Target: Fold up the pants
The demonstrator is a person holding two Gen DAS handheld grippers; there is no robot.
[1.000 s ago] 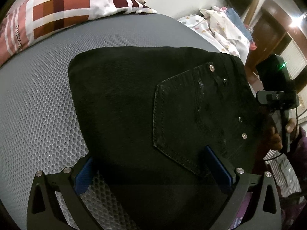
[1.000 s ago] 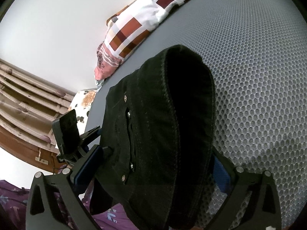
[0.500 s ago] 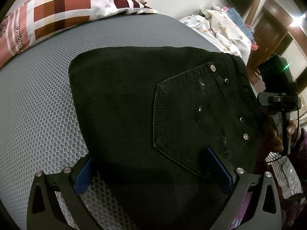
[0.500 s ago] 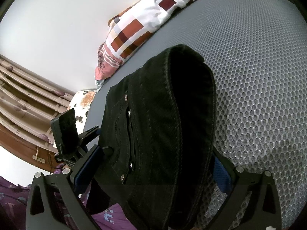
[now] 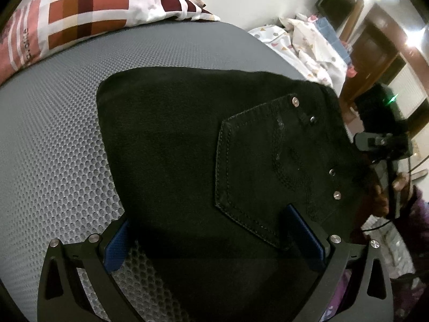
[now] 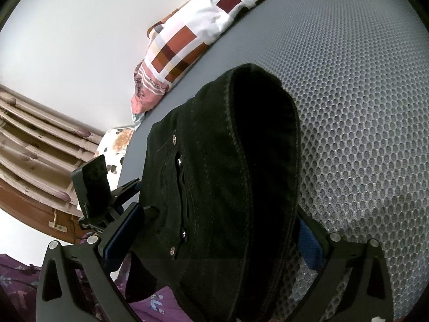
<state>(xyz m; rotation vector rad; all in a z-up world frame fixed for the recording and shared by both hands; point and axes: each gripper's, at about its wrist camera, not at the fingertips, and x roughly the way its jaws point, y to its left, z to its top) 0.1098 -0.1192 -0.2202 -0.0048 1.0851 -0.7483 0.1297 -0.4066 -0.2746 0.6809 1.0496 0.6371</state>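
**Pants spread between wide jaws on mesh bed**

Fabric hides the near edge of the black pants (image 5: 187, 161) under the left gripper (image 5: 211, 238), whose jaws stand wide apart, released. Right gripper (image 6: 214, 238) likewise gapes around a raised fold of the pants (image 6: 228, 174). One back pocket (image 5: 268, 166) with four rivets shows only leftward. Beyond lie the grey mesh mattress (image 6: 362, 94) and one checked pillow (image 5: 88, 13).

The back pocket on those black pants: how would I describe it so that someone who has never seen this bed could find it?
Start at the grey mesh mattress and find the black pants lying on it. The back pocket sits on their right part, towards the room's doorway side. It is a five-sided patch outlined in stitching, with silver rivets at its corners, unlike the plain cloth beside it.
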